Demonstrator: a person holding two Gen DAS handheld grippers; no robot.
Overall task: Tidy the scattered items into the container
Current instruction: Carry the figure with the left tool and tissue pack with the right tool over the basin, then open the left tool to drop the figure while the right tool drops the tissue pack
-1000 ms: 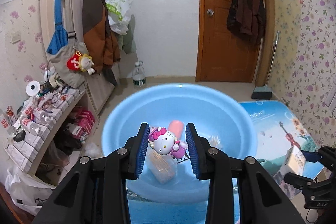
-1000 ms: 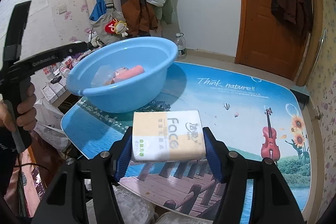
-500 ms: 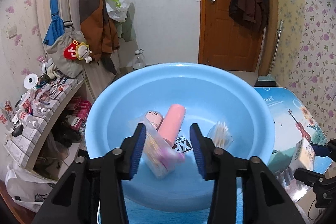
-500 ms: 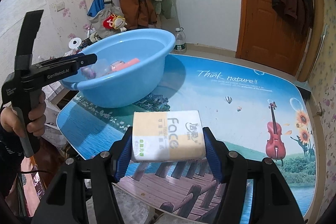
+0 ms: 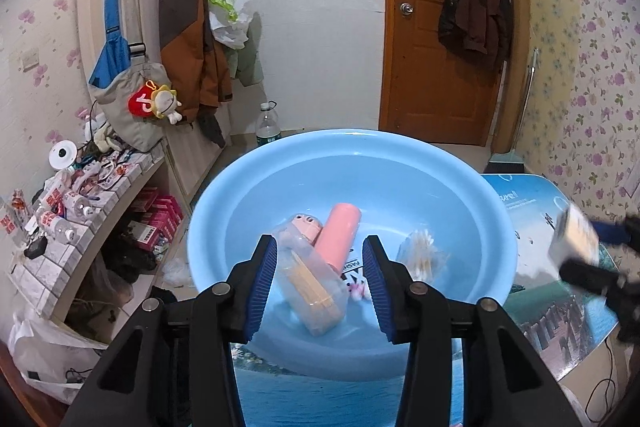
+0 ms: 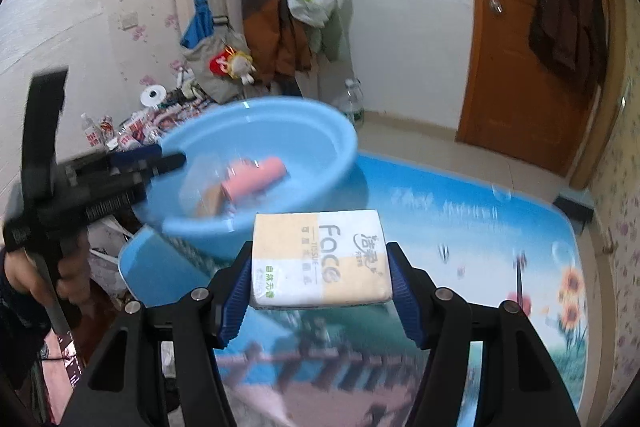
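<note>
Right gripper: my right gripper has its blue pads pressed on the two short ends of a tissue pack. The pack is held flat, above the table, with the printed face up.
Left gripper: my left gripper is parted a little and holds nothing. It hangs over the near rim of the basin. The things I see between its jaws lie lower, inside the basin.
Step in hand: I judge that I am carrying the pack to the basin. The right view is blurred, which fits a hand in motion.
Next move: I think the pack must go up over the near rim, to the left in the right view, and then be let go above the free floor. The left gripper stands at the rim, so I should keep the two apart.
Pack: a soft rectangular packet, half pale orange and half white, with the word "Face". It looks light and gives a little under the pads.
Basin: a round light blue basin near the left end of the table. Inside lie a pink tube, a clear bag with wooden sticks, a bunch of cotton swabs and a small pink toy, partly hidden.
Risk: the pack may land on the rim and slide out.
</note>
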